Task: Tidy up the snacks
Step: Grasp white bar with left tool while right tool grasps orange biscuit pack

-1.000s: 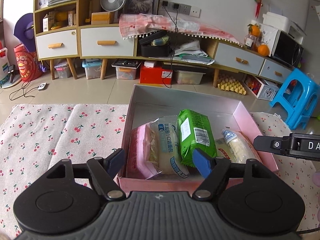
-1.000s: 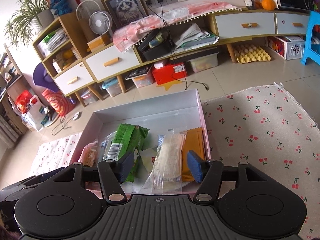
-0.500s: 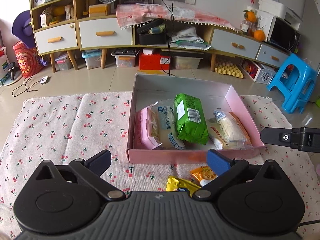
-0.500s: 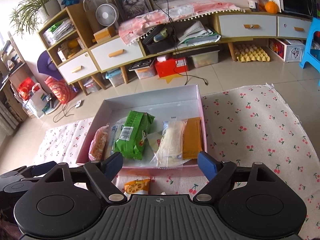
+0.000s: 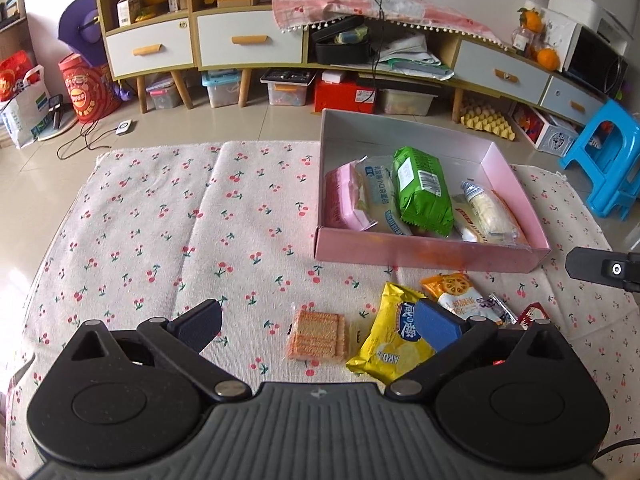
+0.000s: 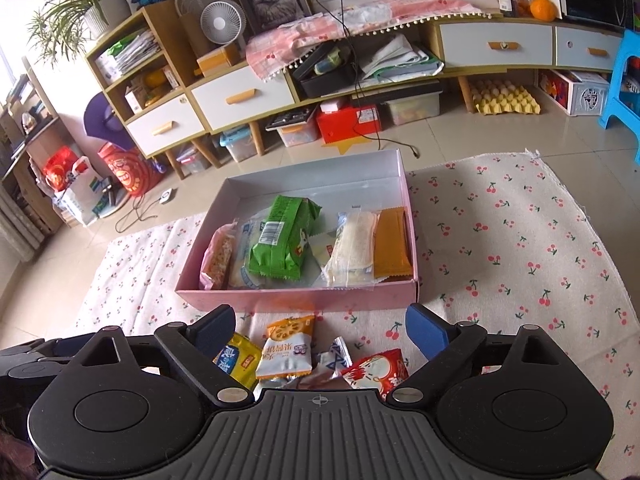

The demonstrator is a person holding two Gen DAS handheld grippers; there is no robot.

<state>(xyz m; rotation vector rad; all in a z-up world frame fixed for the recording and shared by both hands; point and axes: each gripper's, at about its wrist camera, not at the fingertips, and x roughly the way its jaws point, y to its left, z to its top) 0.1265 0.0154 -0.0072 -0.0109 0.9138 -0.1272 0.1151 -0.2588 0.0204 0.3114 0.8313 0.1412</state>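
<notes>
Grippers pulled back from the pink box [image 5: 432, 258] since a second ago: left gripper [image 5: 318, 320] and right gripper [image 6: 320, 326] both wide, empty. Loose wafer pack [image 5: 318, 336], yellow chip bag [image 5: 390, 344], orange-white packet [image 6: 286, 346] now reachable on the cherry cloth [image 5: 180, 220]. Box beyond is crowded, green pack [image 6: 282, 240] on top.

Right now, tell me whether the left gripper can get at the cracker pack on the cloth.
Probably yes. The left gripper is open and empty, and the cracker pack lies flat on the cloth between its fingers, clear of the yellow chip bag beside it. Nothing covers it.
</notes>
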